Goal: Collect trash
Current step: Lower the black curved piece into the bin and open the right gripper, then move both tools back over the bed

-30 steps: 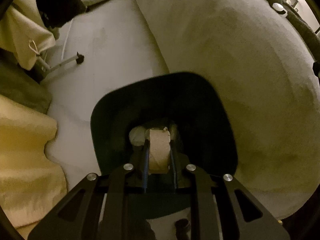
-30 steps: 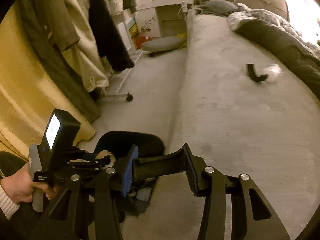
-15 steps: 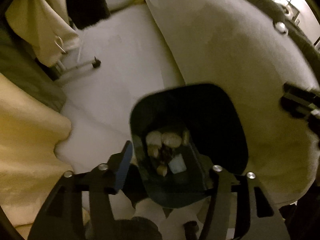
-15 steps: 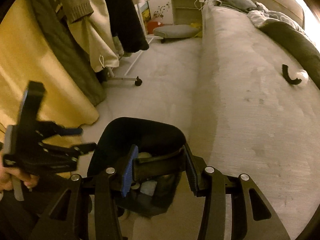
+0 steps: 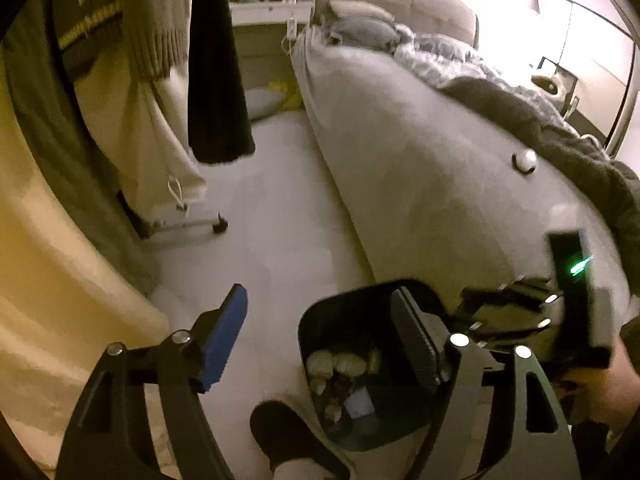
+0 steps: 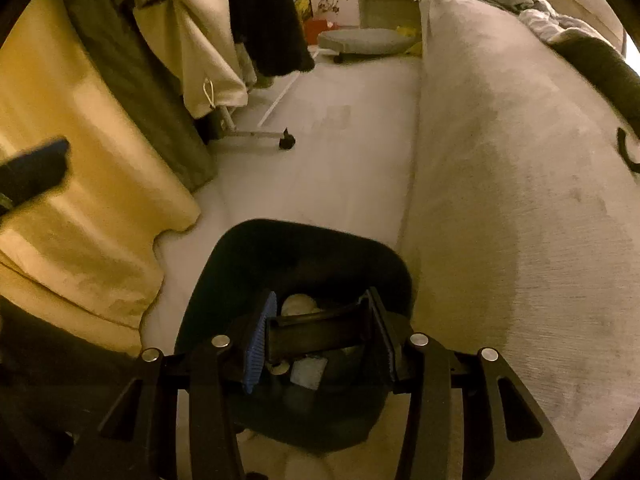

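Holding a dark flat piece tight between its pads, the right gripper hangs over the black bin on the floor beside the bed. What that piece is, I cannot tell. The left gripper has just been opening and stands wide with nothing in it. Blurry trash sits in the bin. A small dark thing on the bed is cut off.

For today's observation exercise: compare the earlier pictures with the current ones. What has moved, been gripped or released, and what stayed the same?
The left gripper let go of its cardboard tube into the trash bin; its jaws have just been opening, now empty, and it has lifted away. The right gripper has moved from beside the bin to over it, still clamped on its dark flat piece. The bin and the bed kept their places.
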`<action>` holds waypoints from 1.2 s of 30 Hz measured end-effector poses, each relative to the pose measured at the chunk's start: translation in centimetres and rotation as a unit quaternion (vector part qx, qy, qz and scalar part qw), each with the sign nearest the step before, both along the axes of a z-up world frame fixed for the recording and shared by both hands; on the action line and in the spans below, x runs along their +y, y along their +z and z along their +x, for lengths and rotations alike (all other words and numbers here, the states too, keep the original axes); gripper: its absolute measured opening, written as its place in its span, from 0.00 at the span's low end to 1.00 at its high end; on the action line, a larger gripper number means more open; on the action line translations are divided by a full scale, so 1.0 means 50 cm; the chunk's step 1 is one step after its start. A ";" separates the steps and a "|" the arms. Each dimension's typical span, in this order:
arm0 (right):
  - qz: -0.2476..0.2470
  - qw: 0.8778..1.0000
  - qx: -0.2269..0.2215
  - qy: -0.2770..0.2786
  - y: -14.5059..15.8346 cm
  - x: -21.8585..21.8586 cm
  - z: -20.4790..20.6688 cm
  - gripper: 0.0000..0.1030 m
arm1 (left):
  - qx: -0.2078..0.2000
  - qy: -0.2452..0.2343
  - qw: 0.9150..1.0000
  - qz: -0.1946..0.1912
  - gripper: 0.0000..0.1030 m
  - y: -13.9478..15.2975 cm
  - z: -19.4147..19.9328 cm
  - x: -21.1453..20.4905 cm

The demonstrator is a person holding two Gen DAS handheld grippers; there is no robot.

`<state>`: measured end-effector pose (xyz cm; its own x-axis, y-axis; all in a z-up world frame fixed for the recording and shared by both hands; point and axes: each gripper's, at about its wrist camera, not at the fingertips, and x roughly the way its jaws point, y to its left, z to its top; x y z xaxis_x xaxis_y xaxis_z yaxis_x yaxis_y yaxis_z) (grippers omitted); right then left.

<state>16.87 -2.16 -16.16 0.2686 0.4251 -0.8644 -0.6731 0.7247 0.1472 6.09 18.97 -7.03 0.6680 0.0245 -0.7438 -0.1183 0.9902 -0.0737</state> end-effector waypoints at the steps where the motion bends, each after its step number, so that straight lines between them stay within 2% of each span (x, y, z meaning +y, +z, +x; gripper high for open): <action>1: -0.003 1.000 0.002 0.001 -0.006 0.004 -0.001 0.45 | -0.012 -0.001 1.000 0.000 0.79 0.009 -0.001 0.004; 9: -0.037 0.999 0.026 0.009 -0.081 0.042 -0.008 0.45 | -0.098 -0.001 0.995 0.017 0.85 0.093 -0.021 -0.006; 17: -0.060 0.997 0.038 0.020 -0.117 0.062 -0.012 0.45 | -0.134 -0.006 0.991 0.010 0.91 0.141 -0.021 -0.014; 19: -0.064 0.997 0.038 0.022 -0.121 0.065 -0.013 0.49 | -0.143 -0.007 0.990 0.007 0.91 0.152 -0.024 -0.013; 20: -0.066 0.997 0.036 0.024 -0.121 0.066 -0.013 0.51 | -0.149 -0.007 0.989 0.009 0.91 0.159 -0.024 -0.014; 22: -0.066 0.997 0.032 0.023 -0.119 0.065 -0.013 0.63 | -0.159 -0.008 0.987 0.011 0.92 0.174 -0.025 -0.016; 23: -0.065 0.997 0.030 0.022 -0.118 0.063 -0.013 0.66 | -0.165 -0.009 0.986 0.011 0.92 0.182 -0.025 -0.017; 31: -0.044 0.999 0.020 0.021 -0.086 0.049 -0.005 0.76 | -0.184 -0.013 0.983 0.009 0.94 0.219 -0.017 -0.026; 36: -0.020 0.999 -0.006 0.026 -0.024 0.032 0.005 0.79 | -0.196 -0.021 0.980 0.011 0.94 0.237 -0.004 -0.047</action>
